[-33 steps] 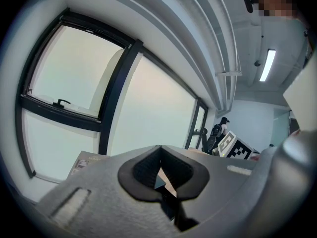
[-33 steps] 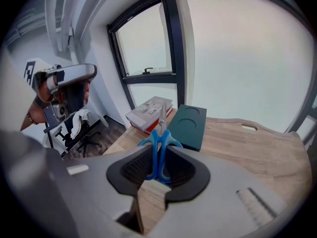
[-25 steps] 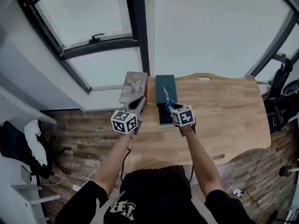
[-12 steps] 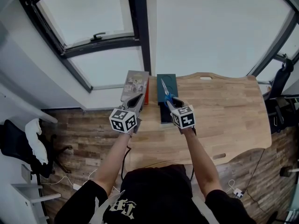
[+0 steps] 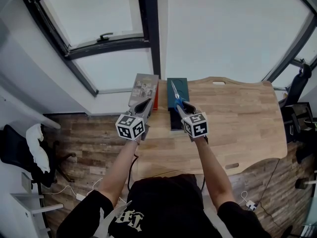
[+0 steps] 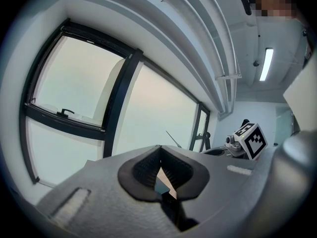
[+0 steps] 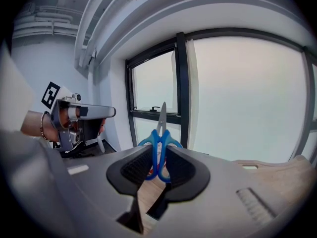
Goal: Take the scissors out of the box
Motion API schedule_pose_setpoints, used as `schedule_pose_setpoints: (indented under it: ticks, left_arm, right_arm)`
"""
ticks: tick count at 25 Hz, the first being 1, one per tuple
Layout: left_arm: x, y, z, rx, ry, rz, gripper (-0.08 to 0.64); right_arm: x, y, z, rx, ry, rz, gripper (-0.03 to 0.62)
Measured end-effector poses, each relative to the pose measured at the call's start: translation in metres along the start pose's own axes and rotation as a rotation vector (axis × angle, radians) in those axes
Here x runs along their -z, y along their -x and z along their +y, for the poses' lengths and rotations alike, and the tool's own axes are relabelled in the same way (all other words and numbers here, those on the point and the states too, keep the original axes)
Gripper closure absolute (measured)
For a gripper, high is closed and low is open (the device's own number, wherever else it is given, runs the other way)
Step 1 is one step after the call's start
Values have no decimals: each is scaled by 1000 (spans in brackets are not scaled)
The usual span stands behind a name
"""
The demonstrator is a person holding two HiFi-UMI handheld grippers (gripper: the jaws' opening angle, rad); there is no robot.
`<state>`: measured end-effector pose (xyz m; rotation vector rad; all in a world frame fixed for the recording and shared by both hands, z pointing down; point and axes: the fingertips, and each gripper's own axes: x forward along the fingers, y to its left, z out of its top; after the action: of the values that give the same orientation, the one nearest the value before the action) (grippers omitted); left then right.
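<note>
Blue-handled scissors [image 7: 162,117] stand blades up between the pads of my right gripper [image 7: 159,155], which is shut on the handles. In the head view the scissors [image 5: 174,91] hang above the dark teal box [image 5: 178,85] at the table's far edge, with my right gripper [image 5: 181,108] just in front of it. To its left my left gripper [image 5: 147,104] is held up, pointing nearly level. In its own view the left gripper [image 6: 159,151] has its pad tips together with nothing between them.
A flat printed box with a red edge [image 5: 142,89] lies left of the teal box. The wooden table [image 5: 237,118] stretches to the right. Big windows are behind the table. An office chair [image 5: 297,83] stands at the far right.
My right gripper has risen with the scissors, lifting them higher above the box and tipping the blades more upright. The left gripper has stayed about where it was.
</note>
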<state>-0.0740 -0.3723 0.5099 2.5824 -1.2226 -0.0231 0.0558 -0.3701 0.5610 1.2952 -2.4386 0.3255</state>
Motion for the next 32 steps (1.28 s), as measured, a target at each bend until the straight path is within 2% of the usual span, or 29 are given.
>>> schedule_pose_setpoints:
  ticks: [32]
  left_arm:
    - [2,1,9,-12,8,11,563]
  right_arm:
    - [5,0,7,-6,15,9,502]
